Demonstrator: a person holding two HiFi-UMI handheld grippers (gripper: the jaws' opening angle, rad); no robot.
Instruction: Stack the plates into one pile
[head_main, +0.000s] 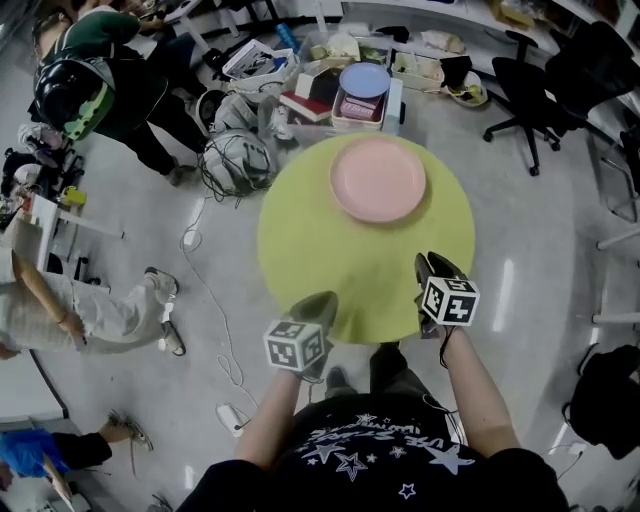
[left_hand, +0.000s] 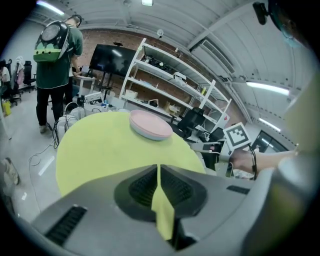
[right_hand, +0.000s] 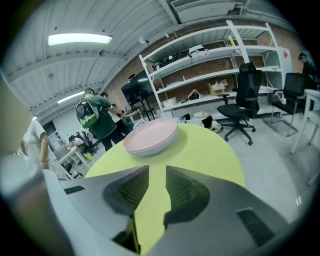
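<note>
Where the plates stand: one pile (head_main: 378, 180) (left_hand: 151, 125) (right_hand: 151, 136), pink on top with a pale blue plate showing beneath, close to the far edge of the round yellow-green table (head_main: 300, 230), slightly right of centre.
Table: no loose plate lies on it, so the stacking looks complete.
Left gripper (head_main: 318, 305) (left_hand: 158, 167): over the near edge at the left, well apart from the pile; jaws drawn all but together, only a sliver of table showing between them, nothing held.
Right gripper (head_main: 430, 262) (right_hand: 156, 172): over the near edge at the right, jaws apart and empty, pointed toward the pile.
Why held so: both tools sit back at the person's side, probably because nothing is left to carry; kept that far off, they cannot nudge the pile.
Pile: rims nest evenly and lie flat, inside the table's edge, so it looks steady.
Background: a person with a green backpack (left_hand: 55, 45) stands beyond the table, near shelving.
</note>
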